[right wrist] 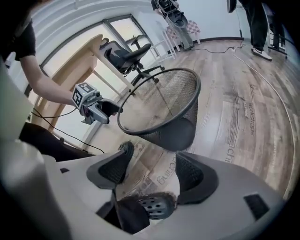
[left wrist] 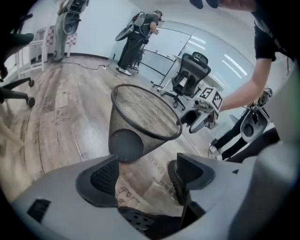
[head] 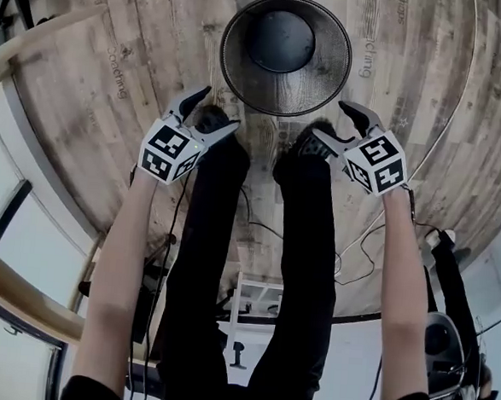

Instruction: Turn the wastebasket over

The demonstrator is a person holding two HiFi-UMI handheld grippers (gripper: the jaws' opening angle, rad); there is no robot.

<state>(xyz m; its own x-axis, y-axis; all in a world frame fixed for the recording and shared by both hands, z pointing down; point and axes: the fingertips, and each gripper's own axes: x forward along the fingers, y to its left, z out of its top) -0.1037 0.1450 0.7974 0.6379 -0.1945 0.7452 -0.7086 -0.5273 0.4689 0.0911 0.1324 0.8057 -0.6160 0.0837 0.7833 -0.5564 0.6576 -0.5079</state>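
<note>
The wastebasket stood upright, mouth up, on the wooden floor, just ahead of both claws and between them. The left gripper hung released beside its rim, jaws apart and grasping nothing. The right gripper was likewise released and empty, near the opposite side of the rim.

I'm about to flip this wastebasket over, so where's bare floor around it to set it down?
Bare wood floor lies left of the wastebasket, out to the curved desk edge, and right of it, out to the thin cable. The near side is crowded: both shoes, the open left hand-held gripper and right hand-held gripper sit near its rim.
</note>
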